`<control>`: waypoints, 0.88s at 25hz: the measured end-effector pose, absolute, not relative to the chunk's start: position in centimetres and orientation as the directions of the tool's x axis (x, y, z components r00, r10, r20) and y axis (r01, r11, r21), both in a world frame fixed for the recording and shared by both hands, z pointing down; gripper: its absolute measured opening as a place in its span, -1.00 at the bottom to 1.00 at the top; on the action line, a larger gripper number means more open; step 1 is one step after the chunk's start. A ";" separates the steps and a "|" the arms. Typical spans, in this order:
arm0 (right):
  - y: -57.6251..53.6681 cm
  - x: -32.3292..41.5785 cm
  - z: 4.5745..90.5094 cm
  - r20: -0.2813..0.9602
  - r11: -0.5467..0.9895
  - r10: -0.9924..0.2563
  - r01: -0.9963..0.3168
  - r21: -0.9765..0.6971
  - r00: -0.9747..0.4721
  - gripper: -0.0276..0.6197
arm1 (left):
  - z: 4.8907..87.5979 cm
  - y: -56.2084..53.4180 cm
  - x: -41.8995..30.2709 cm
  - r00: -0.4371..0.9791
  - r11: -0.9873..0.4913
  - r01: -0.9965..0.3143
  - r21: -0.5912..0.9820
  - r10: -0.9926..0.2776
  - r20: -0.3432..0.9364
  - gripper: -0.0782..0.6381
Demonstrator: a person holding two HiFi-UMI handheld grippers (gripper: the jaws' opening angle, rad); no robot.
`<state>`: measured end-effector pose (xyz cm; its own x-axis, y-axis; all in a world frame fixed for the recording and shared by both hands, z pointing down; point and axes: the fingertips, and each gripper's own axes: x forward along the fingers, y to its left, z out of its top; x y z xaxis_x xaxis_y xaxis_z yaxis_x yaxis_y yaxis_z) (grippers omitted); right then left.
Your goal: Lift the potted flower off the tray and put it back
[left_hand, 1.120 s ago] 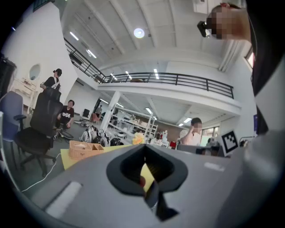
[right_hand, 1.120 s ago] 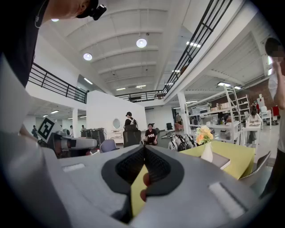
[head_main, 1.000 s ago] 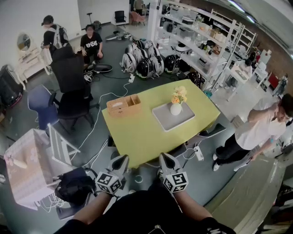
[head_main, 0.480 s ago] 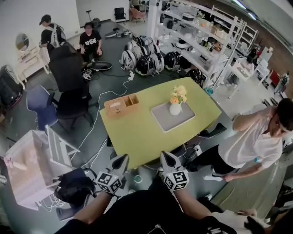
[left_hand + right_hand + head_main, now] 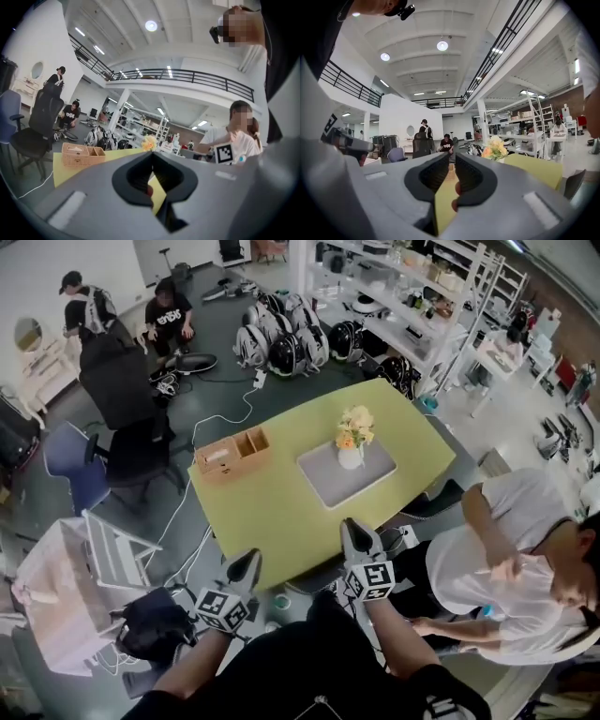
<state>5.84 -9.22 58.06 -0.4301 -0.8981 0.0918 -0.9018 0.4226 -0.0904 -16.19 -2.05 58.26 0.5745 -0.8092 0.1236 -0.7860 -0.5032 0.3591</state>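
On a yellow-green table (image 5: 272, 512), right of its middle, a flat grey tray (image 5: 328, 488). Upright on the far part of that tray, the potted flower (image 5: 351, 439): small white pot, yellow and orange blooms above it, touched by neither tool. Near the table's far left edge, a wicker box (image 5: 232, 455) with open compartments, well apart from the tray.

At the near side of the table, one tool in each of the person's hands, both pointing roughly level toward it.

Left gripper (image 5: 251, 557): just off the near edge, over the floor, well apart from the tray. Jaws closed together at the tips. Holds nothing; only a sliver of table visible through the slot behind them.

Right gripper (image 5: 351, 525): tips about at the near edge, closer to the tray than the left one but short of it. Jaws a narrow slit apart, having just been opening. Holds nothing; only table and room beyond visible through the gap.

Along the right gripper's jaws, the flower a little right of the gap; along the left one's, almost straight above the closed tips.

Beside the table on the right, a person in a white shirt (image 5: 487, 568), bent forward. Beyond the table, a black office chair (image 5: 127, 418) and white shelving (image 5: 412, 296).
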 end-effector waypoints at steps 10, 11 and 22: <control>-23.9 15.5 66.7 0.162 0.345 -0.922 -0.936 -0.071 -0.352 -0.49 | 60.1 -12.6 -11.1 0.549 -0.465 -0.810 0.357 -0.816 0.183 -0.76; -25.1 16.3 67.7 0.179 0.346 -0.919 -0.936 -0.069 -0.352 -0.47 | 60.1 -13.6 -10.6 0.545 -0.460 -0.813 0.357 -0.816 0.191 -0.76; -37.3 21.2 78.5 0.348 0.434 -0.842 -0.901 -0.016 -0.412 -0.28 | 64.1 -20.7 -7.4 0.482 -0.325 -0.830 0.453 -0.827 0.289 -0.76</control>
<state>21.17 -37.27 78.48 -0.4119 -0.8421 0.3483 -0.9007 0.4341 -0.0157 -7.44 -20.72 64.08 0.4819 -0.8270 0.2894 -0.8300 -0.3250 0.4533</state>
